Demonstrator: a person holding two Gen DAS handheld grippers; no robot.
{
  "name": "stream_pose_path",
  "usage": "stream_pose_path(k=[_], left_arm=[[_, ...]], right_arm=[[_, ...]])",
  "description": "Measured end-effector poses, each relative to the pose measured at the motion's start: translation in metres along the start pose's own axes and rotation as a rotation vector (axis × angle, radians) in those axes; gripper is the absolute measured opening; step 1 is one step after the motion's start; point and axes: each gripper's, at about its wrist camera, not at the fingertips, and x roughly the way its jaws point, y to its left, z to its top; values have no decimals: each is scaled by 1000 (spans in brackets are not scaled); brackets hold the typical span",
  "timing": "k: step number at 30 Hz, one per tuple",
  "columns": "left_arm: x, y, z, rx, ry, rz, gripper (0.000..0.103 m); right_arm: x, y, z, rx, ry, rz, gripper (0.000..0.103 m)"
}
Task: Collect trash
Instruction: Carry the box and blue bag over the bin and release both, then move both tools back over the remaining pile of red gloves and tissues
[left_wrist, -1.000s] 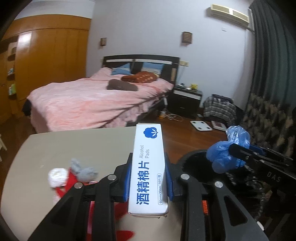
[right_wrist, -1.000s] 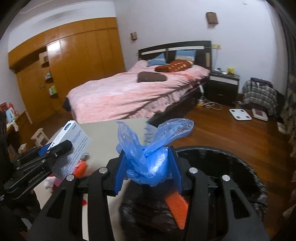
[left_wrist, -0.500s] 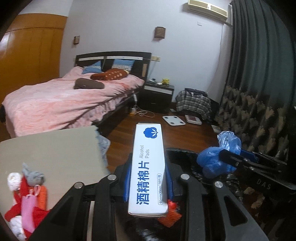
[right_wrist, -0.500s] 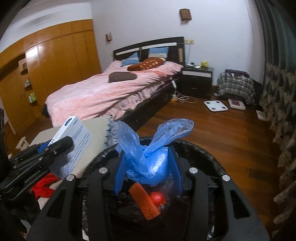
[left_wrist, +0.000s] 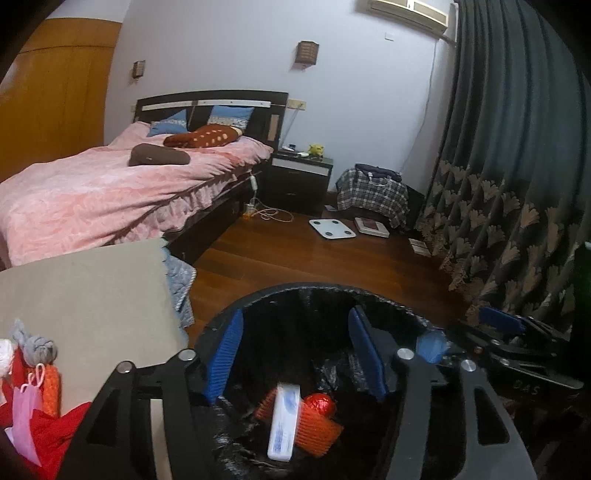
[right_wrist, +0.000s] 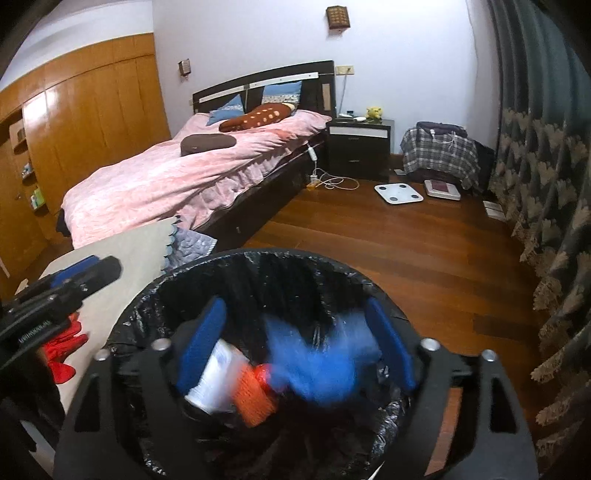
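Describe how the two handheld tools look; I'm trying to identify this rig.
Both the left tool and right tool have black angular frames with silver bolts and ribbed blue finger pads. White lettering marks the side of each; it is too small to read.

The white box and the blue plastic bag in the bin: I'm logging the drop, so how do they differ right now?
The white box is a rigid, long slab lying on the orange netting; the blue plastic bag is soft and crumpled. The box looks sharp in the left wrist view; the bag is a motion-blurred smear. The box is white with blue print; the bag is solid blue. Both are inside the black-lined bin, free of any claw.
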Motion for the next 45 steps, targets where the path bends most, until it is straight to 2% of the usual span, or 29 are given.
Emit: stream_pose_path(k=[4,6,11,29,37,45], left_arm=[[-15,17,-1,-8,-27,64,77],[-22,25,-1,-10,-41,93,88],[-44,50,-2,-27,-63,154,96],[-120,154,-38,-111,-73,446,97],[-154,199,-66,-142,-48,543,96],[-177,239,-88,-185,-41,627,94]], right_arm=[[-2,1,-3,1,-6,-2,95],[-5,4,-2,5,-8,7,96],[-8,28,5,-16,-12,36,97],[11,158,14,-139,8,213,97],[14,217,1,-218,15,306,97],[20,270,-17,-242,33,383,97]])
